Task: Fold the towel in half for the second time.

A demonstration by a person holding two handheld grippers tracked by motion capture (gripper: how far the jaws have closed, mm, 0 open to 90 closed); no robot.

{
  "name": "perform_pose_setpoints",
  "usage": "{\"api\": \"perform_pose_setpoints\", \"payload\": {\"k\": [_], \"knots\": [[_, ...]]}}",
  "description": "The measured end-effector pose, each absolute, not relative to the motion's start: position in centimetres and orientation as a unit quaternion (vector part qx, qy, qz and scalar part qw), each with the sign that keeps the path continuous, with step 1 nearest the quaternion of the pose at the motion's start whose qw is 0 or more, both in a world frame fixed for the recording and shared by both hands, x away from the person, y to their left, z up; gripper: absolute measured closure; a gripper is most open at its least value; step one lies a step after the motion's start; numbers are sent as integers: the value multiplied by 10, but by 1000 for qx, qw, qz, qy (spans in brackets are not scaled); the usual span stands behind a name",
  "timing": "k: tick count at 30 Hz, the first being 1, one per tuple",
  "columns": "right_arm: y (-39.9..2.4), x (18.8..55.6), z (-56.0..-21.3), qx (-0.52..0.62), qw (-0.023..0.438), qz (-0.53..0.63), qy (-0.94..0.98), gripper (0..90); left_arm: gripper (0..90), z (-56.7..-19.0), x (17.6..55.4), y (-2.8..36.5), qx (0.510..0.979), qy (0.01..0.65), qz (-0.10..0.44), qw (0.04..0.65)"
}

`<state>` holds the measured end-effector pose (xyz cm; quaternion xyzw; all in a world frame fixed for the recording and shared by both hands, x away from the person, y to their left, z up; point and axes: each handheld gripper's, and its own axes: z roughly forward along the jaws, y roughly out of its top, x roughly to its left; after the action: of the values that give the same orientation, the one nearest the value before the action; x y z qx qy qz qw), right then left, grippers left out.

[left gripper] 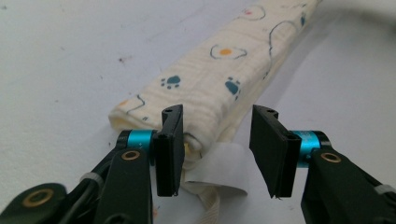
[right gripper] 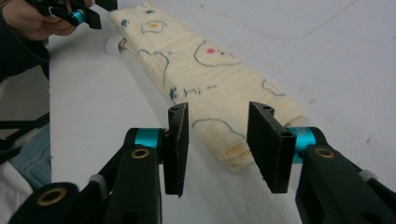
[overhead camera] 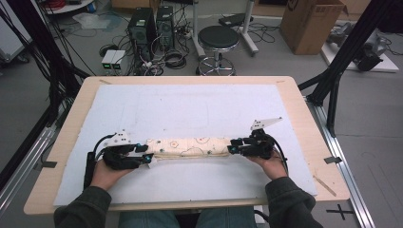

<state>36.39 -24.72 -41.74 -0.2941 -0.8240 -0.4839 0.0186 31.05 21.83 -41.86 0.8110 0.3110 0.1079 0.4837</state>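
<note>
On the wooden table (overhead camera: pixel 304 114) a white mat (overhead camera: pixel 190 109) covers nearly the whole top, and everything else is best placed against that mat. Beyond its far edge, on the floor, stand a round black stool (overhead camera: pixel 218 39), two dark computer towers (overhead camera: pixel 151 28) and, off to the far right, an open cardboard box (overhead camera: pixel 311 23) whose printing is too small to read. Along the mat's near part, running left to right, lies a folded cream cloth (overhead camera: pixel 190 147), a long narrow bundle printed with fried eggs, blue paw marks and thin outlined figures; it carries no legible writing. At its left end a white tag (left gripper: pixel 219 170) sticks out from the folds and rests on the mat; no lettering shows on the face that can be seen. The person's left hand (overhead camera: pixel 107 173) and right hand (overhead camera: pixel 273 166) come in over the mat's near edge. The left gripper (left gripper: pixel 219 149) stands at the cloth's left end with its jaws spread: one pad touches or nearly touches the cloth's side, the other stands clear of it, so nothing is pinched. The right gripper (right gripper: pixel 218 147) sits at the cloth's right end, jaws likewise spread to either side of the folded end, with a gap visible between each pad and the fabric.
</note>
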Motion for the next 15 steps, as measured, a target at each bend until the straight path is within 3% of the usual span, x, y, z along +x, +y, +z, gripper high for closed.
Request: {"api": "perform_pose_setpoints", "payload": {"k": [5,9,15], "knots": [[-242,368,-405,-288,7,-491,-822,578,522,-407,318,213,801,312,115,498],[-225,376,-402,-278,-5,-476,-835,577,568,-403,327,202,796,313,119,504],[-194,386,-412,-265,3,-454,-851,560,599,-412,343,182,815,319,102,472]]}}
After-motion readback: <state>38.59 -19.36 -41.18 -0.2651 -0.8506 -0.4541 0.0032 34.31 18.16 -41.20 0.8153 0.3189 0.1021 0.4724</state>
